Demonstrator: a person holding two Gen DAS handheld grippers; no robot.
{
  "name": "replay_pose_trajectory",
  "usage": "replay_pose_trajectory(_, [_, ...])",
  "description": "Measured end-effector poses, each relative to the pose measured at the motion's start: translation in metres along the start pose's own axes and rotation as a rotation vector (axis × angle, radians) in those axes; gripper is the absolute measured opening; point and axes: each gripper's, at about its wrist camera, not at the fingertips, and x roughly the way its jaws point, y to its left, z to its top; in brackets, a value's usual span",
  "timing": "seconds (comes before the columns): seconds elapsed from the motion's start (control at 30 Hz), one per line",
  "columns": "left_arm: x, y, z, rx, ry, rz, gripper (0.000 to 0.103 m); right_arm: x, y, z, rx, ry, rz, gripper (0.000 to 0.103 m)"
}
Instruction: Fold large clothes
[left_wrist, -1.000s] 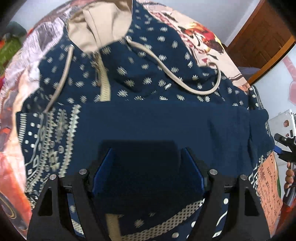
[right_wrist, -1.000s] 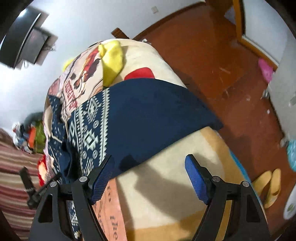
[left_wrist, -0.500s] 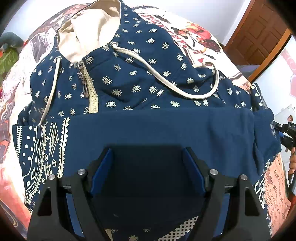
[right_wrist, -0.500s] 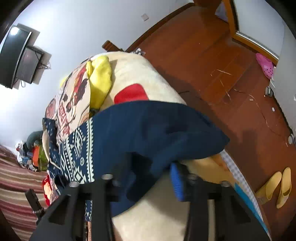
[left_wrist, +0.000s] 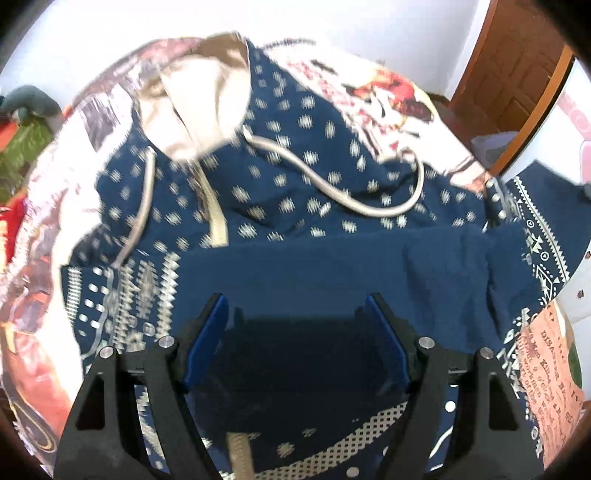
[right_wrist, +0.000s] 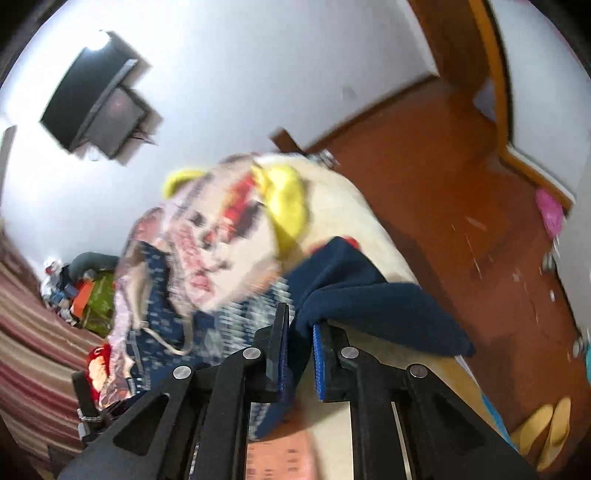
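A navy hoodie (left_wrist: 314, 192) with cream patterns, a beige hood lining and a drawstring lies on the bed, one sleeve folded across its chest. My left gripper (left_wrist: 295, 332) is open and hovers low over the folded navy sleeve, touching nothing I can see. My right gripper (right_wrist: 300, 332) is shut on the other sleeve (right_wrist: 369, 299), a plain navy cuff end, and holds it lifted above the bed. That lifted sleeve also shows at the right edge of the left wrist view (left_wrist: 543, 221).
The bed carries a printed cartoon blanket (left_wrist: 369, 88) with a yellow patch (right_wrist: 288, 199). Beyond lies a wooden floor (right_wrist: 461, 177) with yellow slippers (right_wrist: 546, 432) and a pink item (right_wrist: 550, 214). A wall TV (right_wrist: 99, 110), a wooden door (left_wrist: 517, 62) and a clothes pile (right_wrist: 88, 295) are around.
My right gripper closed on the right sleeve and lifted it off the bed towards the hoodie body. My left gripper stayed open over the folded sleeve, shifting slightly.
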Motion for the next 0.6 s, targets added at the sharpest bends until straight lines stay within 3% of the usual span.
replay_pose_trajectory(0.27, [-0.059, 0.013, -0.001, 0.019, -0.154, 0.059, 0.076, -0.030, 0.114, -0.005, -0.207, -0.067, 0.164, 0.009])
replay_pose_trajectory(0.47, [-0.093, 0.028, -0.009, 0.029, -0.244, 0.091, 0.076, 0.004, 0.188, -0.039, -0.338, 0.018, 0.230, 0.009])
replay_pose_trajectory(0.6, [-0.101, 0.038, -0.014, 0.015, -0.259, 0.091, 0.076, 0.042, 0.216, -0.073, -0.397, 0.115, 0.223, 0.009])
